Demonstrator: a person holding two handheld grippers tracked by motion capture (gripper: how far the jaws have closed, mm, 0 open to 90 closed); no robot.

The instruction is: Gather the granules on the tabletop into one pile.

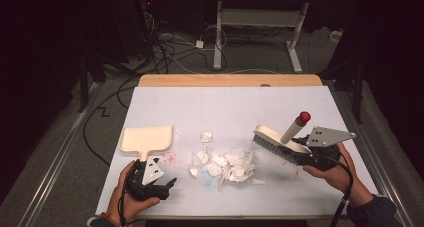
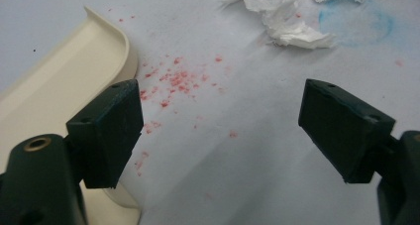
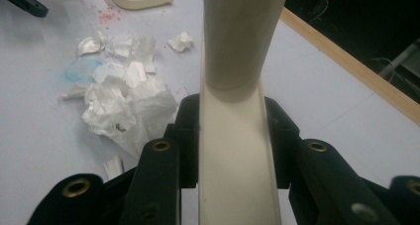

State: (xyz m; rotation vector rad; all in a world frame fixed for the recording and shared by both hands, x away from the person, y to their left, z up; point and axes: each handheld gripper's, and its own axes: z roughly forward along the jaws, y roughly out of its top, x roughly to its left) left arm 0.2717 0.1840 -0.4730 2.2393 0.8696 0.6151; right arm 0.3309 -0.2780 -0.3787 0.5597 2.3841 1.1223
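White tabletop (image 1: 300, 102): your right gripper (image 1: 311, 156) clamps the brush (image 1: 276, 141); paper scraps (image 1: 225, 164) lie frame-left of it, dustpan (image 1: 147, 139) beside wide-open, empty left gripper (image 1: 165, 184).

High view: looks forward and down over your whole table (image 1: 310, 99). Your left tongs' camera sits close above the table, facing the dustpan (image 2: 59, 81) and paper scraps (image 2: 287, 22); your right tongs' camera shares both.

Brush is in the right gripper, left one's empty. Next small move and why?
Probably bring the left gripper onto the dustpan handle and close. Its jaws stand open over bare table beside the pan, while the right gripper already clamps the brush next to the paper scraps; sweeping needs the pan held first.
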